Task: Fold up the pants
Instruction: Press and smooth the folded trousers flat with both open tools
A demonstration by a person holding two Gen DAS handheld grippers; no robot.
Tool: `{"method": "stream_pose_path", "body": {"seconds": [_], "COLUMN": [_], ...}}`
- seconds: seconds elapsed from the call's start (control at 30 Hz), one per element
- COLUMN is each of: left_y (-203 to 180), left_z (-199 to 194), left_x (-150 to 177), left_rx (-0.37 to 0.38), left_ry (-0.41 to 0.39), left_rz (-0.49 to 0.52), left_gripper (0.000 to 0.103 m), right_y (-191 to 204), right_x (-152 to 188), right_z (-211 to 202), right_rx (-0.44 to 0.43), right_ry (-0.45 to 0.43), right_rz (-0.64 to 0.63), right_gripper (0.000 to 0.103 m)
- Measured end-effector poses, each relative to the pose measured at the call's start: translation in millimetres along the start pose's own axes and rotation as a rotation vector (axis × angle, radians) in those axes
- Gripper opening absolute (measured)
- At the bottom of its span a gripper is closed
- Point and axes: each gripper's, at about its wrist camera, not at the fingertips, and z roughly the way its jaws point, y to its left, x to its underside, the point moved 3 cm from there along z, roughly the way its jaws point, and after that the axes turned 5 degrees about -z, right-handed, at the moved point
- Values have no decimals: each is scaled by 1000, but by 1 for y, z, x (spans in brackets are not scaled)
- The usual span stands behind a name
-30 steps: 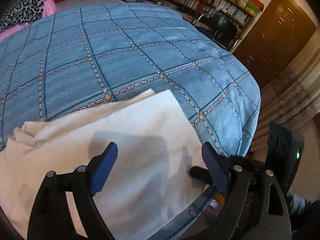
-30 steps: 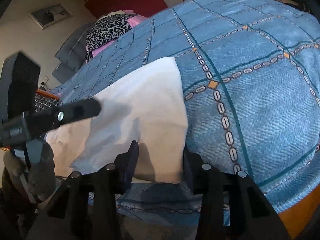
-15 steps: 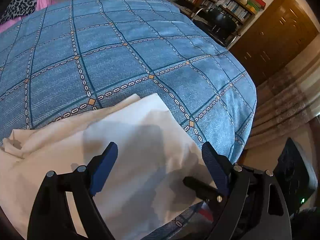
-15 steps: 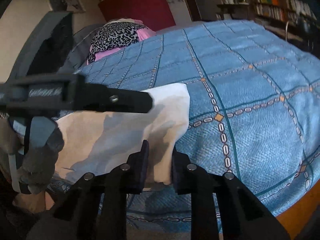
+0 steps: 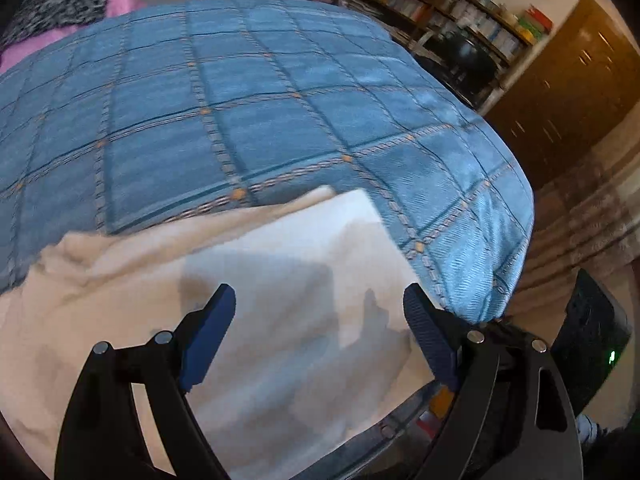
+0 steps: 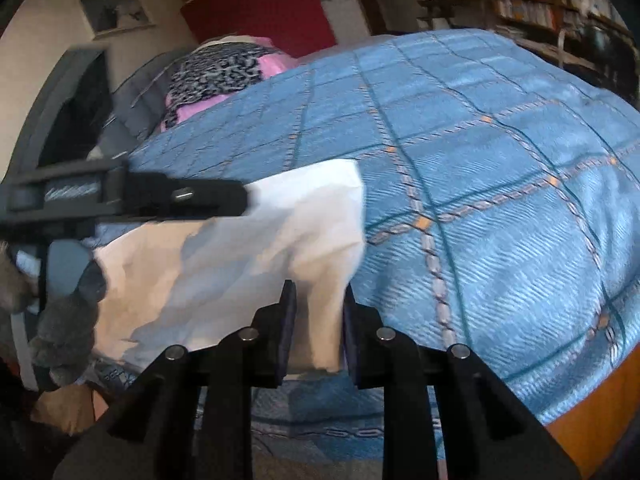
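Note:
The white pants (image 5: 280,288) lie on the near edge of a bed with a blue checked bedspread (image 5: 248,120). My left gripper (image 5: 320,312) is open, its blue-padded fingers spread wide just above the cloth. In the right wrist view the pants (image 6: 248,256) lie left of centre. My right gripper (image 6: 318,300) has its jaws closed onto the near right corner of the pants, with white fabric between the fingers. The left gripper's body (image 6: 120,196) crosses the left side of that view.
A pink and leopard-print pillow (image 6: 224,72) lies at the bed's far end. Bookshelves (image 5: 440,4), a black chair (image 5: 468,60) and a brown wardrobe (image 5: 568,92) stand beyond the bed's right side. The bed's corner drops off at the right (image 5: 508,264).
My right gripper's jaws have narrowed from open to closed on the pants' corner. The left gripper stays open and has shifted a little over the cloth.

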Motion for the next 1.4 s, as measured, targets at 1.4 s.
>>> {"method": "stream_pose_path", "body": {"seconds": [1.4], "left_y": [307], "left_z": [-229], "left_x": [238], "left_rx": [-494], "left_ry": [-423], "left_rz": [-932], "left_gripper": [89], "right_y": [137], "right_x": [18], "right_z": [60], "right_rx": [-135], "right_ry": [90], "right_rz": [-467], "right_gripper": [53]}}
